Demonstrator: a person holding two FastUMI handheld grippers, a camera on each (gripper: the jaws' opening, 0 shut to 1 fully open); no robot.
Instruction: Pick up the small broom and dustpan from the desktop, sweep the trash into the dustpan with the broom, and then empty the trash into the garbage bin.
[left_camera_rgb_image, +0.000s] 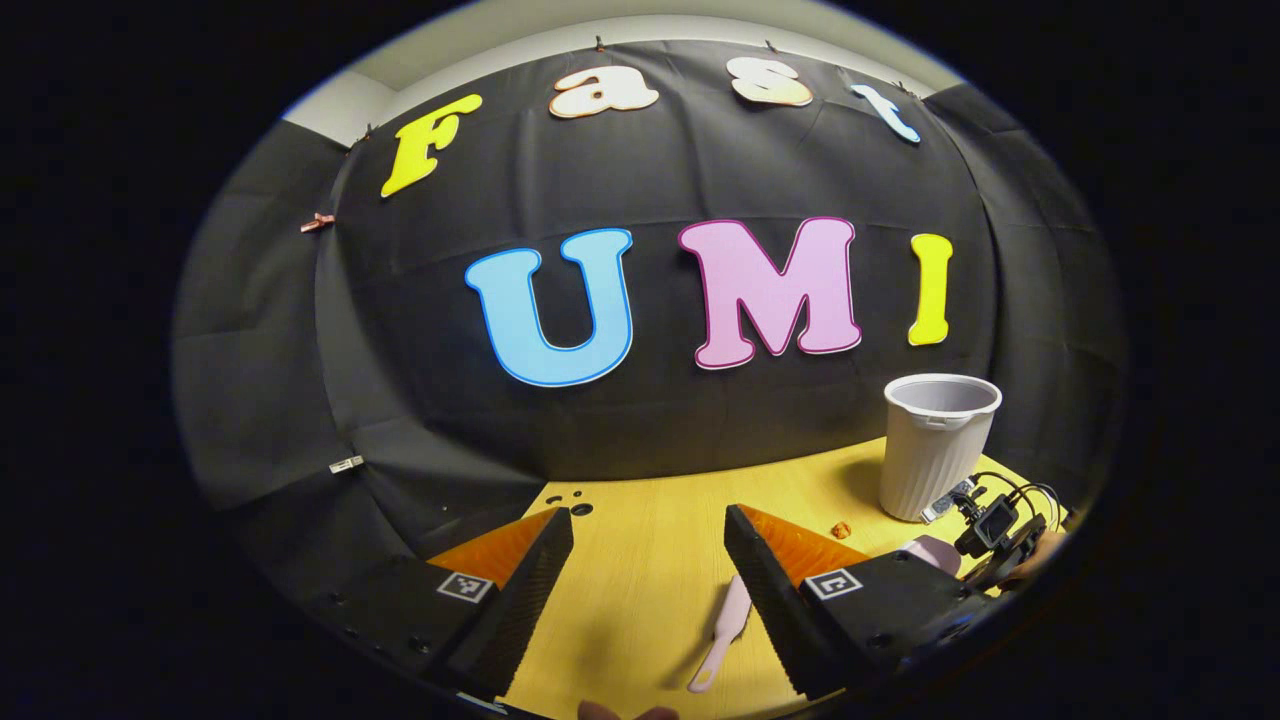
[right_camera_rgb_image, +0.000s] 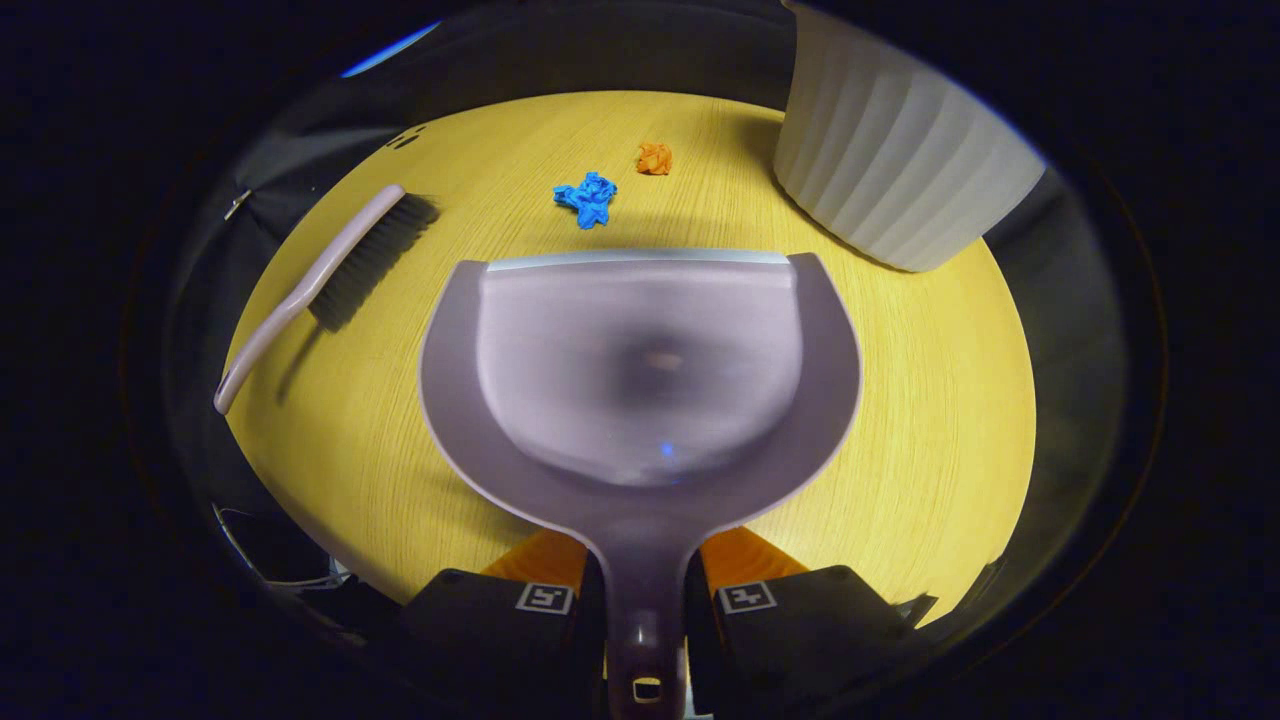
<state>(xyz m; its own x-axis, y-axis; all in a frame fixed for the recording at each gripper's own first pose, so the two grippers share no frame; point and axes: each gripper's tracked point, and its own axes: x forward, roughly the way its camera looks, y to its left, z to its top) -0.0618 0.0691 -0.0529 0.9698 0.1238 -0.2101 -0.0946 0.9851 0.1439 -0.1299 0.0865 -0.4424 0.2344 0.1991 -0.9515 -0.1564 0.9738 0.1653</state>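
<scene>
Step in hand: the dustpan (right_camera_rgb_image: 640, 370) is already being held; the small broom (right_camera_rgb_image: 320, 275) is judged to be the next pickup.
Right gripper (right_camera_rgb_image: 645, 600): its jaws are being pressed on the dustpan handle from both sides, with the pan lip being pointed toward the trash.
Left gripper (left_camera_rgb_image: 650, 580): its jaws are being held spread wide, with nothing between them.
Broom position: it is lying flat on the yellow desktop (right_camera_rgb_image: 930, 400), below the left gripper and toward its right finger (left_camera_rgb_image: 780, 600); the handle end is lying nearest the camera.
Broom axis: it is running roughly along the fingers' own direction, so a turn of the jaws is judged necessary.
Nearer hand: left.
Trash: blue scrap (right_camera_rgb_image: 586, 198) and orange scrap (right_camera_rgb_image: 654, 158) are lying just beyond the pan lip.
Garbage bin (left_camera_rgb_image: 935, 445): standing upright, beside the dustpan.
</scene>
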